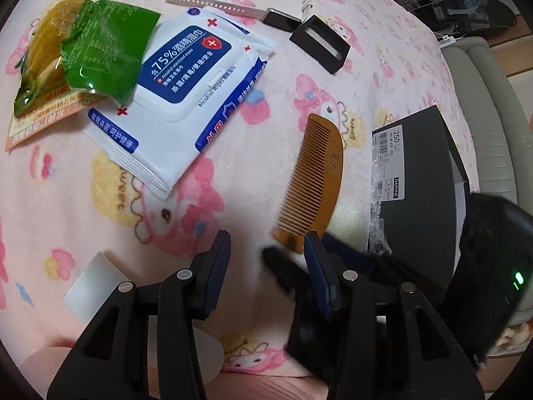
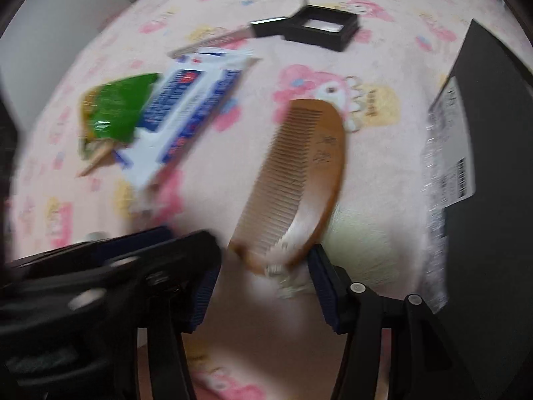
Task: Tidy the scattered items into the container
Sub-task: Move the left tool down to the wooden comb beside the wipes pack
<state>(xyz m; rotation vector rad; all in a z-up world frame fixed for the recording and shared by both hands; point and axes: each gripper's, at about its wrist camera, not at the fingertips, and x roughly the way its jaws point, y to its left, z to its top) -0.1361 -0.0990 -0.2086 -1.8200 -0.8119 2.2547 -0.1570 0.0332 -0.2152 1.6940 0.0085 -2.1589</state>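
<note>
On a pink cartoon-print blanket [image 1: 383, 66], the left gripper [image 1: 268, 250] sits at the bottom centre of its view with its blue-padded fingers spread and nothing between them. A wooden comb [image 1: 316, 180] lies just above and right of those fingers, and a dark blurred shape crosses beside its lower end. Right of the comb stands a black box [image 1: 423, 183] with a white label. In the upper left, a white and blue pack of wipes [image 1: 186, 76] lies partly under a green snack bag [image 1: 100, 46]. A watch with a pale strap [image 1: 233, 8] and a small black square frame [image 1: 319, 45] lie along the top. In the blurred right wrist view, the right gripper [image 2: 263, 266] is also spread, the comb [image 2: 299, 173] reaching down between its fingertips without being pinched, and the black box [image 2: 493, 173] fills the right edge.
</note>
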